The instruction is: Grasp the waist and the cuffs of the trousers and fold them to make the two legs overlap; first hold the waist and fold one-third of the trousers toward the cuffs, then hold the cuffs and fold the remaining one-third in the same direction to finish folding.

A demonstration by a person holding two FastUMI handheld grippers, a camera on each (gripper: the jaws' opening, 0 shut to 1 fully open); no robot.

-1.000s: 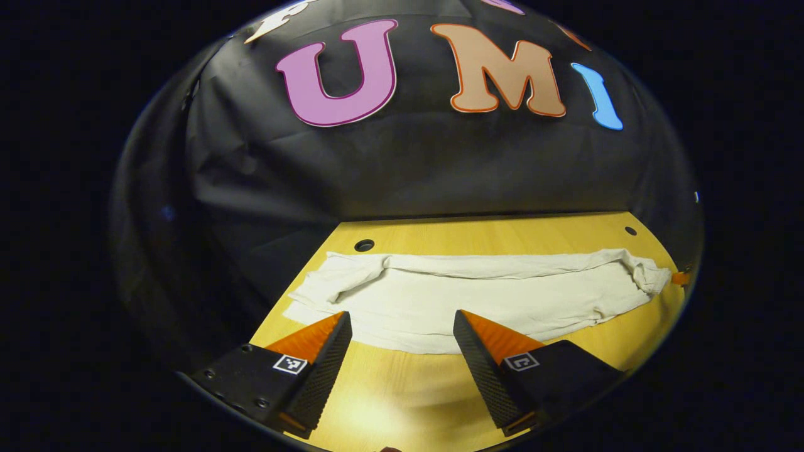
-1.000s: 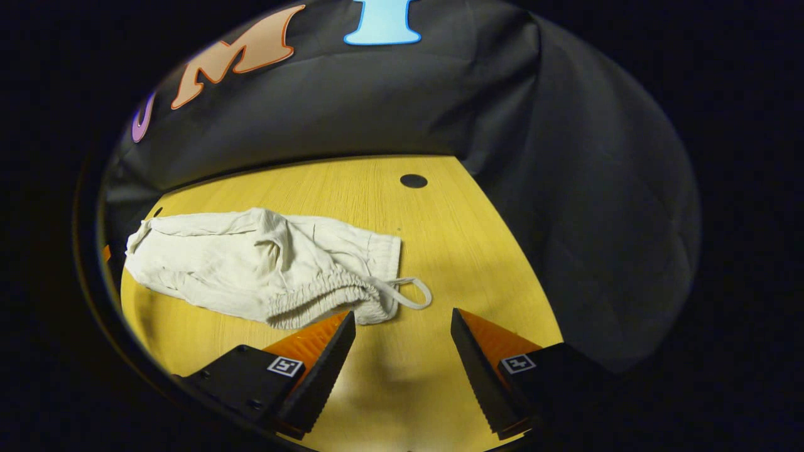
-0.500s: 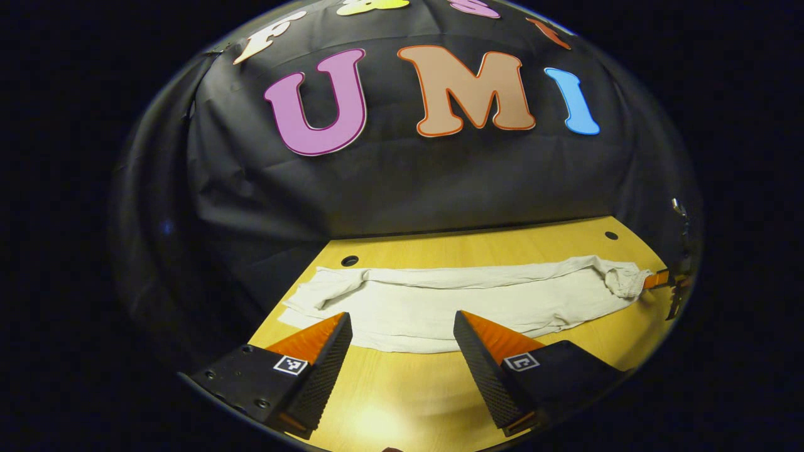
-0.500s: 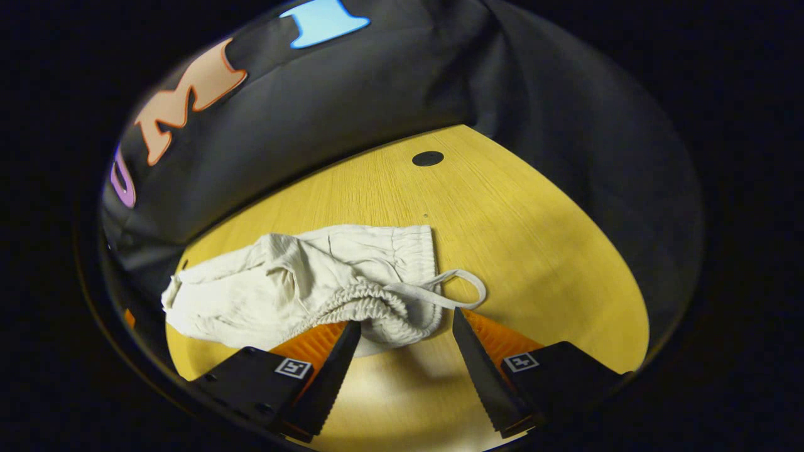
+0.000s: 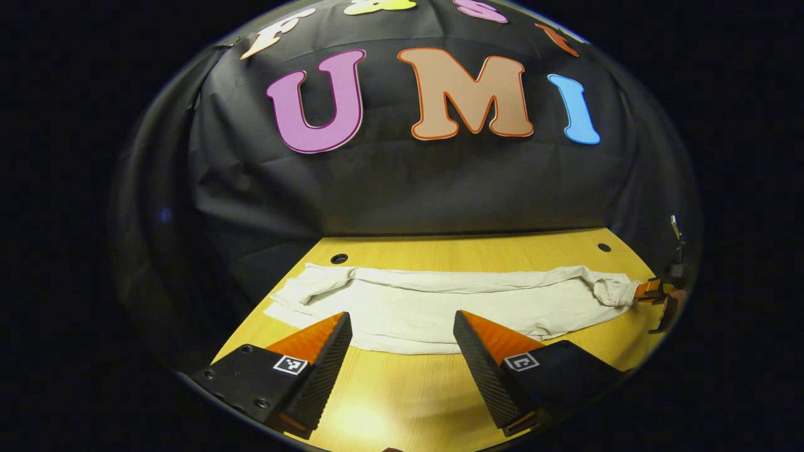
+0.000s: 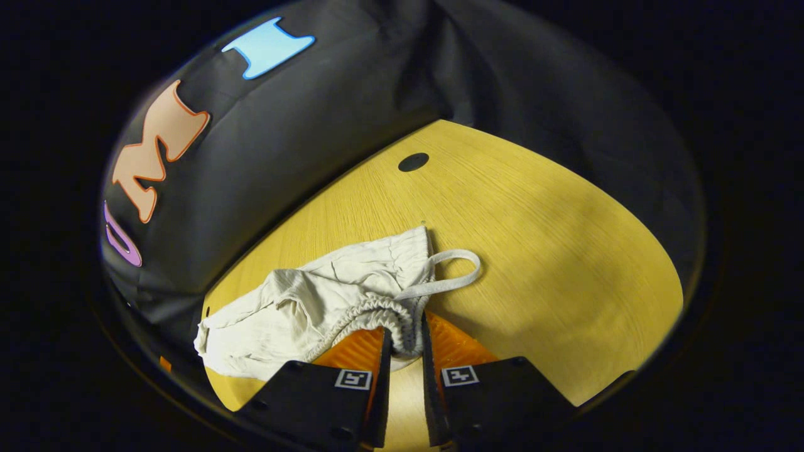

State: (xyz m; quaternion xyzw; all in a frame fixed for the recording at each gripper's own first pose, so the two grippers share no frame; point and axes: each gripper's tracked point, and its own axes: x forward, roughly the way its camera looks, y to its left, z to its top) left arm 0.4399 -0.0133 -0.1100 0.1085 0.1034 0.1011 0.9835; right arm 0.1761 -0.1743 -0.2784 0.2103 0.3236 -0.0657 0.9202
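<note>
Free room: bare yellow wooden tabletop (image 5: 402, 389) before my left tongs (image 5: 402, 326); black cloth booth wall (image 5: 408, 182) blocks beyond.

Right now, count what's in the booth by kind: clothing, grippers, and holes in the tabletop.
Trousers: 1
Grippers: 2, left gripper and right gripper
Holes in the wooden table: 2, and
Total: 5

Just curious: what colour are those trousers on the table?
Plain off-white, no pattern; the trousers show best in the left gripper view.
</note>
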